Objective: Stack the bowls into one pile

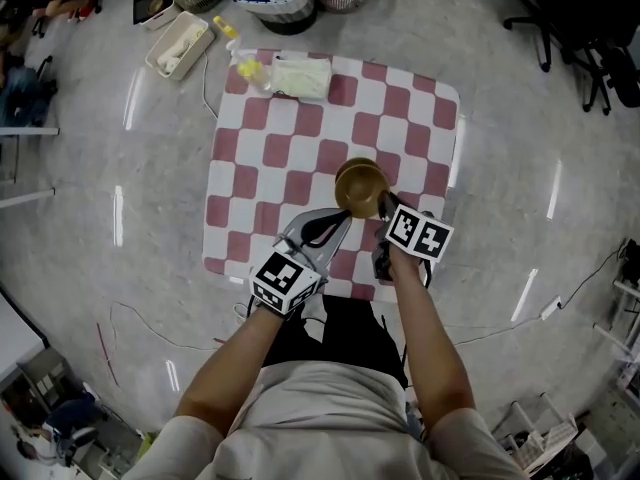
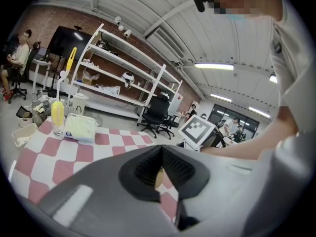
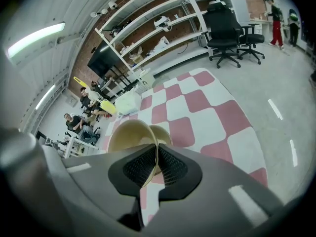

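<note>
Right gripper view: right gripper [image 3: 157, 154] is pinching a bowl [image 3: 127, 132] by its rim.
Left gripper [image 2: 159, 171]: sitting closed, empty.
Risk: rim slipping, bowl tipping.

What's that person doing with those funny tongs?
A person is stacking bowls over a pink-and-white checkered mat. The right tongs pinch the rim of a tan bowl, with a second bowl right behind it. The left tongs are closed close by and seem to be holding nothing. Whether the two bowls are nested yet is hard to tell.
</note>
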A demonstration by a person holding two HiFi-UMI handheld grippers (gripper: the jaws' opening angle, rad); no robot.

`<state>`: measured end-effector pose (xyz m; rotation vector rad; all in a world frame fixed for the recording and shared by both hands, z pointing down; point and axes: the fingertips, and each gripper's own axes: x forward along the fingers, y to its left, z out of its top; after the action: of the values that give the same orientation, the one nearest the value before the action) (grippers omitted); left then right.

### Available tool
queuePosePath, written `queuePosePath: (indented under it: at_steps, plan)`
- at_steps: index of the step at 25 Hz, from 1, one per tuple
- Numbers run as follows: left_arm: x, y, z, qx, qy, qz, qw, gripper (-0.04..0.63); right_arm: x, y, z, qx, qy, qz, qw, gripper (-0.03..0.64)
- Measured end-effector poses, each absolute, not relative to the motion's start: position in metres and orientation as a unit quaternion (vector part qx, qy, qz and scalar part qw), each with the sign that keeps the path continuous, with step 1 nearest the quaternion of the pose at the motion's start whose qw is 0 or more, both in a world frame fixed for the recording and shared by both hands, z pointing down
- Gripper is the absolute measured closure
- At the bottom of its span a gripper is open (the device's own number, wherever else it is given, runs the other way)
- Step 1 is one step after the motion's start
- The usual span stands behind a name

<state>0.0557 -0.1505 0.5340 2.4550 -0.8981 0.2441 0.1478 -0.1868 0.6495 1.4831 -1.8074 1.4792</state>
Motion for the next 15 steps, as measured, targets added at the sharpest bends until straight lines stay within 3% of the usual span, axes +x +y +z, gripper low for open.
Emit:
queuePosePath:
  at_steps: [15]
  plan:
    - [0.046,-0.162,0.545,0.893,-0.351,0.097,0.265,0.589,0.145,-0.205,0.677,0.52,-0.666,0.455,0.28,0.581]
